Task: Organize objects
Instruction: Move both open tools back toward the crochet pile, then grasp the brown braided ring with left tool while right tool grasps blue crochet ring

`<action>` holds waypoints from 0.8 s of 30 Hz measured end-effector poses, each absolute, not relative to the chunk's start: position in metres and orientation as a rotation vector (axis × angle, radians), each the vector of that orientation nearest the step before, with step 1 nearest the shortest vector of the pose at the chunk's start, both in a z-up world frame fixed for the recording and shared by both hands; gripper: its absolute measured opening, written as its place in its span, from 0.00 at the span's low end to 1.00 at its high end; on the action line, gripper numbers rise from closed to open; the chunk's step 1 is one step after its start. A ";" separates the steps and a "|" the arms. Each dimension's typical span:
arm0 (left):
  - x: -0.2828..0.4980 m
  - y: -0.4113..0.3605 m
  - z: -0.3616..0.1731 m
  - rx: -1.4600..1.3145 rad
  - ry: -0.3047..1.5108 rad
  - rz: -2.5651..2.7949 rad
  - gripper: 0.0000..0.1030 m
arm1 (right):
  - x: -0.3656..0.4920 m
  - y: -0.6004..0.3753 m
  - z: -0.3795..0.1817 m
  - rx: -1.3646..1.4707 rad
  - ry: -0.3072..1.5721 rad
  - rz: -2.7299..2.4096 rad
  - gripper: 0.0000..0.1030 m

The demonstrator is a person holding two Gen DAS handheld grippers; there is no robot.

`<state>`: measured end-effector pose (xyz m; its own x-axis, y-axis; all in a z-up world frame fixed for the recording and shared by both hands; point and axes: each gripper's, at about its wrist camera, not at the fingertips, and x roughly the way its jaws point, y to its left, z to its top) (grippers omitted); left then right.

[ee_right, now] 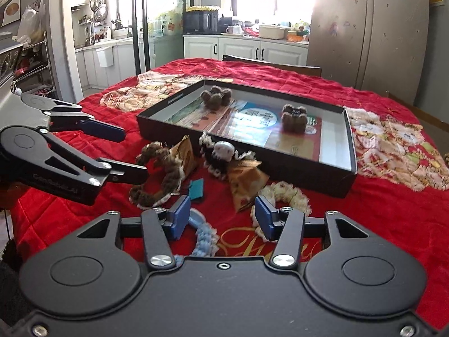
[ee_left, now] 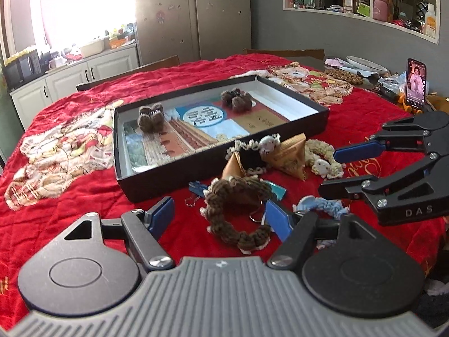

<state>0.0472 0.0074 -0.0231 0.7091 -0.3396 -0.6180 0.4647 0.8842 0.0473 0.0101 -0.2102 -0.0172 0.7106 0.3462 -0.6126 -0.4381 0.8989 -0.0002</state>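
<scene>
- Jaws of the left gripper (ee_left: 219, 216) stand wide apart and empty, straddling the brown crochet scrunchie (ee_left: 238, 210), likely lined up to pick it.
- Right gripper (ee_right: 221, 214) is also spread and empty, over the blue scrunchie (ee_right: 203, 234).
- Black tray (ee_left: 322, 111), just beyond the loose pile on the red surface (ee_left: 84, 210), already holds two brown clips (ee_left: 150, 118).
- "DAS" is readable on the right gripper; the tray's print is illegible.

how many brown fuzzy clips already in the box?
2. One brown fuzzy clip sits near the left end of the black box; the other sits toward its far right. None seem hidden.
</scene>
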 end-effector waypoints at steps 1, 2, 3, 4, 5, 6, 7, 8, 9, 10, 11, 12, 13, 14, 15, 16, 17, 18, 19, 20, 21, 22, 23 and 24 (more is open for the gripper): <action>0.048 0.007 -0.025 0.202 0.648 -0.449 0.79 | 0.010 -0.210 -0.019 -0.145 0.653 0.439 0.47; 0.049 0.008 -0.027 0.197 0.654 -0.448 0.79 | 0.010 -0.209 -0.021 -0.142 0.657 0.441 0.47; 0.049 0.008 -0.029 0.191 0.659 -0.446 0.79 | 0.009 -0.210 -0.023 -0.138 0.661 0.443 0.47; 0.050 0.009 -0.030 0.183 0.661 -0.443 0.79 | 0.009 -0.209 -0.025 -0.135 0.666 0.447 0.47; 0.050 0.009 -0.032 0.175 0.662 -0.440 0.79 | 0.008 -0.209 -0.026 -0.134 0.669 0.451 0.46; 0.051 0.010 -0.034 0.168 0.664 -0.437 0.79 | 0.008 -0.208 -0.028 -0.134 0.673 0.453 0.46; 0.051 0.010 -0.035 0.163 0.667 -0.434 0.79 | 0.009 -0.207 -0.029 -0.134 0.676 0.455 0.45; 0.052 0.010 -0.036 0.157 0.669 -0.431 0.79 | 0.009 -0.206 -0.031 -0.134 0.679 0.457 0.45; 0.053 0.011 -0.038 0.150 0.673 -0.428 0.79 | 0.009 -0.205 -0.032 -0.136 0.682 0.458 0.44; 0.053 0.011 -0.039 0.145 0.678 -0.428 0.79 | 0.009 -0.205 -0.033 -0.136 0.684 0.458 0.43; 0.054 0.011 -0.039 0.141 0.681 -0.428 0.79 | 0.009 -0.204 -0.034 -0.137 0.686 0.458 0.43; 0.054 0.011 -0.040 0.136 0.682 -0.428 0.79 | 0.009 -0.204 -0.036 -0.138 0.689 0.459 0.43; 0.054 0.011 -0.041 0.135 0.683 -0.427 0.79 | 0.008 -0.203 -0.037 -0.138 0.691 0.458 0.42; 0.055 0.011 -0.041 0.132 0.684 -0.426 0.79 | 0.009 -0.203 -0.038 -0.137 0.693 0.458 0.42; 0.055 0.011 -0.042 0.129 0.685 -0.425 0.79 | 0.009 -0.204 -0.038 -0.135 0.696 0.457 0.41; 0.055 0.011 -0.042 0.127 0.686 -0.425 0.78 | 0.009 -0.204 -0.039 -0.134 0.699 0.456 0.40; 0.055 0.012 -0.042 0.123 0.687 -0.425 0.77 | 0.010 -0.204 -0.040 -0.133 0.701 0.454 0.40; 0.055 0.012 -0.042 0.121 0.687 -0.424 0.77 | 0.010 -0.204 -0.041 -0.132 0.704 0.453 0.39; 0.056 0.012 -0.042 0.118 0.687 -0.422 0.77 | 0.010 -0.204 -0.041 -0.132 0.706 0.451 0.39; 0.056 0.012 -0.043 0.116 0.689 -0.420 0.76 | 0.010 -0.204 -0.042 -0.132 0.708 0.451 0.38; 0.057 0.012 -0.043 0.112 0.691 -0.418 0.75 | 0.011 -0.204 -0.043 -0.131 0.710 0.449 0.38; 0.057 0.013 -0.044 0.108 0.693 -0.417 0.74 | 0.011 -0.204 -0.043 -0.131 0.712 0.448 0.37; 0.058 0.013 -0.044 0.103 0.696 -0.417 0.74 | 0.012 -0.204 -0.044 -0.131 0.713 0.447 0.37; 0.058 0.014 -0.045 0.099 0.700 -0.418 0.73 | 0.011 -0.204 -0.045 -0.131 0.714 0.447 0.37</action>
